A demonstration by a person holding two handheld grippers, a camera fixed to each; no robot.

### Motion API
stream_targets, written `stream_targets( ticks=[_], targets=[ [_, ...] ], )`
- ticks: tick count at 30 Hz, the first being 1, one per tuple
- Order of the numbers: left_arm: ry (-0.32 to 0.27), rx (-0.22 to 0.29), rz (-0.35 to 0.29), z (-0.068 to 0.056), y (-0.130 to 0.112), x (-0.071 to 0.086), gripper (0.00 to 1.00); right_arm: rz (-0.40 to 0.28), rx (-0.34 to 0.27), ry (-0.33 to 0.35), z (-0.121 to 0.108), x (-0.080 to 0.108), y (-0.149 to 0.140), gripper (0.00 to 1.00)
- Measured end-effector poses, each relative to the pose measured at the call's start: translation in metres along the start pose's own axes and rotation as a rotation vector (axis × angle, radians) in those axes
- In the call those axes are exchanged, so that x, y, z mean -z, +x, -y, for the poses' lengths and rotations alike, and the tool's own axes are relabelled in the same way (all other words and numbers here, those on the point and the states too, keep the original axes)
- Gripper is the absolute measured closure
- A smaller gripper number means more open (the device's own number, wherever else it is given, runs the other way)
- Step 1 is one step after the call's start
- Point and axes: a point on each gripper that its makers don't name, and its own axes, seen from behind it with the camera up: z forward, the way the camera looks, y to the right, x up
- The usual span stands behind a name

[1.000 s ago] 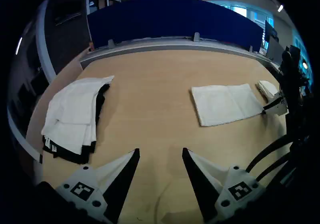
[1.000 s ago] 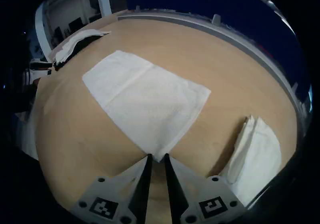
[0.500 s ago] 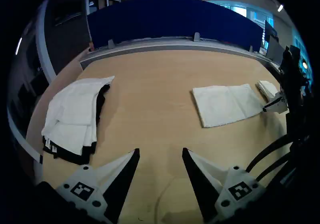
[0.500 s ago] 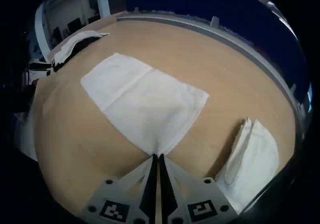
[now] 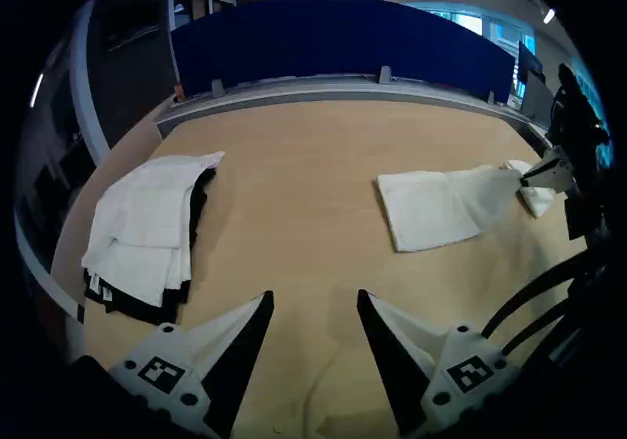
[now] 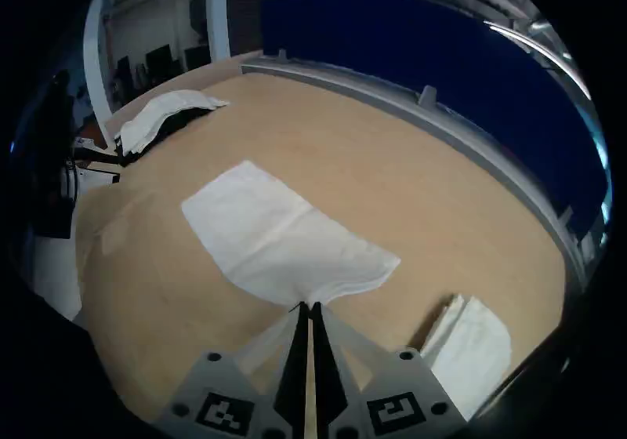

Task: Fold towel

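1. At bottom centre of the right gripper view: right gripper [image 6: 308, 307] clenched, both fingers pressed together on the nearest corner of the towel [image 6: 274, 239].
2. From that pinched corner, white cloth fanning up and to the left across the middle of the frame. Near end puckered and raised off the table [image 6: 407, 180], far end flat on the wood.
3. Same towel right of centre in the left gripper view, its right-hand end drawn up into a peak toward the white claw tip at the far right edge, its left-hand part flat on the tabletop.
4. At the bottom of the left gripper view: left gripper [image 5: 313, 293] released, fingers spread wide, bare wood between them, nothing held. Well apart from the towel, with the cloth up and to the right of it.
5. Lower right of the right gripper view: a small folded white cloth [image 6: 470, 349], just right of the clenched fingers and apart from the towel.
6. Left side of the left gripper view: a stack of white and dark cloths [image 5: 145, 219] near the table's left edge, well apart from the towel.
7. Across the top of that view: a blue partition [image 5: 337, 39] behind the table's far edge.
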Motion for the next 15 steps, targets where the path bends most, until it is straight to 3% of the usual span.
stream_targets(
  ticks=[15],
  targets=[
    [-0.005, 0.011, -0.024, 0.004, 0.005, 0.003, 0.22, -0.006, 0.070, 0.009, 0.010, -0.008, 0.032, 0.97]
  ],
)
